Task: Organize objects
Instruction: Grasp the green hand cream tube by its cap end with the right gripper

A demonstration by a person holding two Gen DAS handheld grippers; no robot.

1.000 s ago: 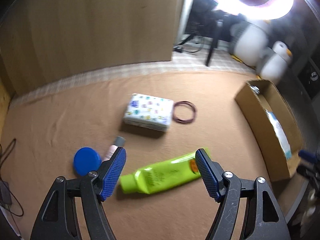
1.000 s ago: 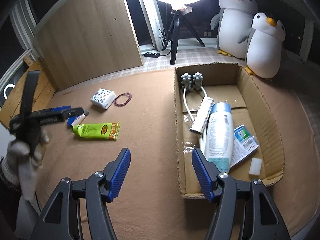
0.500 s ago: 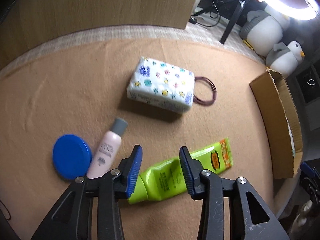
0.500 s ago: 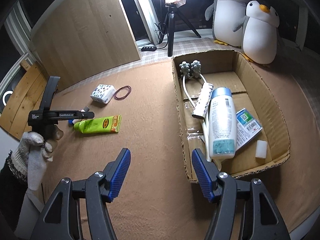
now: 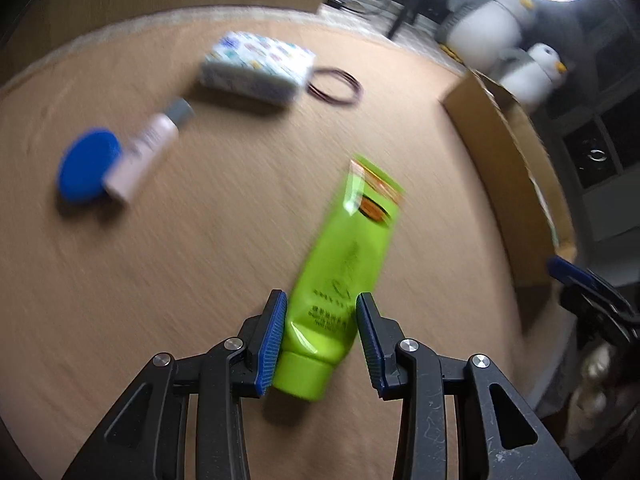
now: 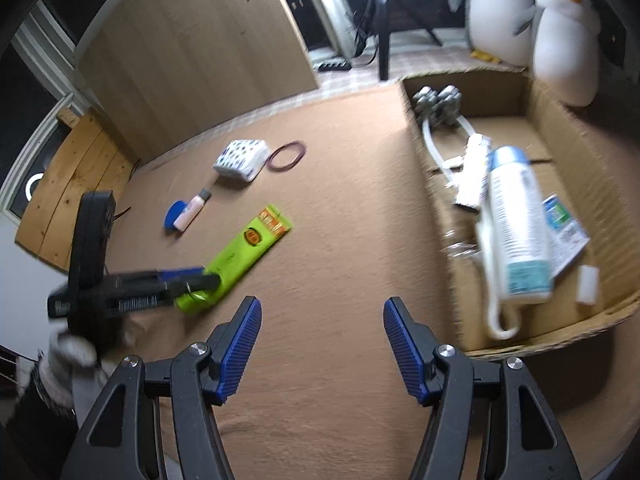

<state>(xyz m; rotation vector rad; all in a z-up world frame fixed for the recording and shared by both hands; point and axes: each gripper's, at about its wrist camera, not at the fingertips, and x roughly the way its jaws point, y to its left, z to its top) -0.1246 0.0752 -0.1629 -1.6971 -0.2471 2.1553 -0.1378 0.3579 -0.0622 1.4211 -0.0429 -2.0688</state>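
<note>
While both views blur a bit, counts read OK: 1 green tube [image 5: 344, 276], 1 blue lid [image 5: 86, 170], 1 small pink bottle [image 5: 146, 154] w/ grey cap, 1 patterned tissue pack [image 5: 256, 66], 1 thin dark ring of bands [image 5: 334, 87], 1 cardboard box [image 6: 576, 128], 2 plush penguins [image 6: 560, 36].

Left gripper [image 5: 320, 336] is narrowed round the tube's cap end; left pad presses the tube, right pad looks just at its edge, so a grip as far as I can tell. Tube is smooth, glossy plastic, flat at the crimped orange end, round at the cap, lying on the tan felt-like mat [image 6: 340, 240] near the box.

Right gripper [image 6: 322, 344] stands wide, nothing betw. its ribbed blue pads, over bare mat just left of the box.

Box is open-topped, corrugated, holding a white cylindrical bottle [image 6: 516, 232], a slim white tube, a flat packet, a small white block & a grey knobbly roller thing.
</note>
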